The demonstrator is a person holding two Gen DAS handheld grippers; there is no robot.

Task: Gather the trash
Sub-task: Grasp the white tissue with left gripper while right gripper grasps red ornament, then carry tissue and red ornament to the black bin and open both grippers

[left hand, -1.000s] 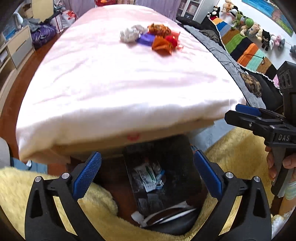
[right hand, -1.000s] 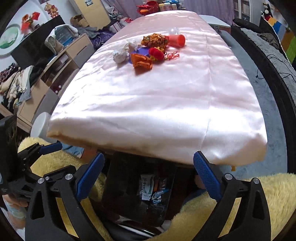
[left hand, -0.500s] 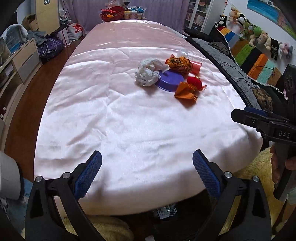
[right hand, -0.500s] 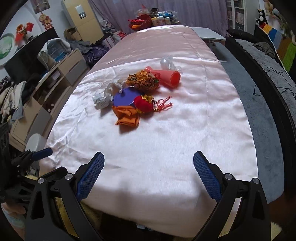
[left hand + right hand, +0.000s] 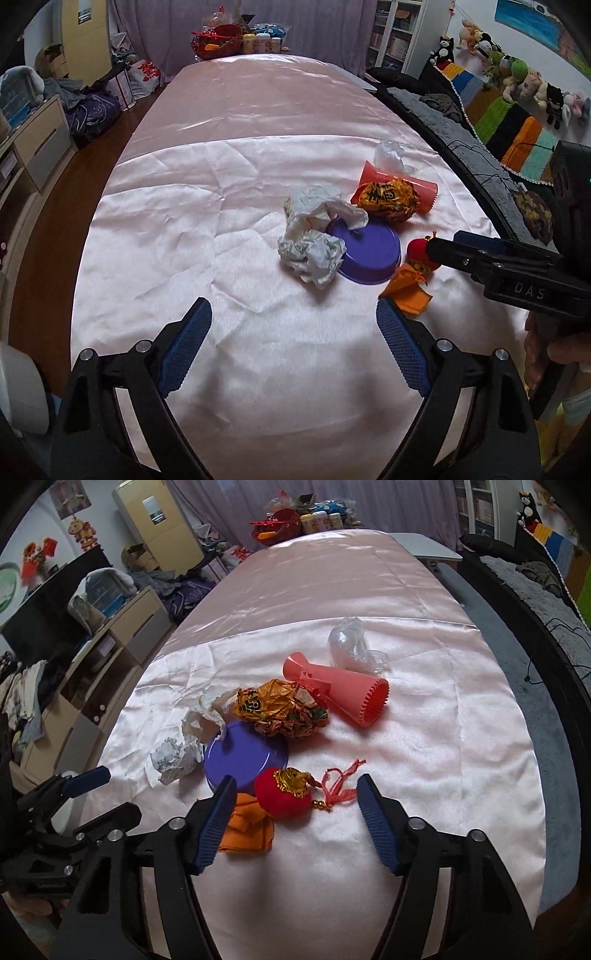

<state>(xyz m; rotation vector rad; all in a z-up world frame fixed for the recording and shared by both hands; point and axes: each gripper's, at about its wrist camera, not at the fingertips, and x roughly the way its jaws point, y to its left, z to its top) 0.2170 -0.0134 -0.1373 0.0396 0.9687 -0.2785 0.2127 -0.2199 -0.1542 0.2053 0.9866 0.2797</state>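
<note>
A heap of trash lies on the pink satin cloth (image 5: 221, 184): crumpled white paper (image 5: 314, 236), an upturned purple bowl (image 5: 369, 254), a gold-orange wrapper (image 5: 284, 709), a pink ribbed cup (image 5: 343, 690) on its side, clear plastic (image 5: 351, 646), a red lantern ornament (image 5: 284, 794) and orange paper (image 5: 247, 830). My right gripper (image 5: 295, 790) hovers at the ornament, which lies between its fingertips. The jaws are closing and the pads are not touching it. My left gripper (image 5: 293, 321) is short of the white paper, jaws wide and closing slightly on nothing.
A red basket (image 5: 218, 35) and several bottles stand at the table's far end. A drawer cabinet (image 5: 122, 635) lines the left side. A dark sofa with a striped blanket (image 5: 509, 125) and plush toys runs along the right. A hand (image 5: 554, 354) holds the right gripper.
Both grippers moved from the trash bin below the table's near edge forward over the cloth to the heap. The right jaws have narrowed around the red ornament.
</note>
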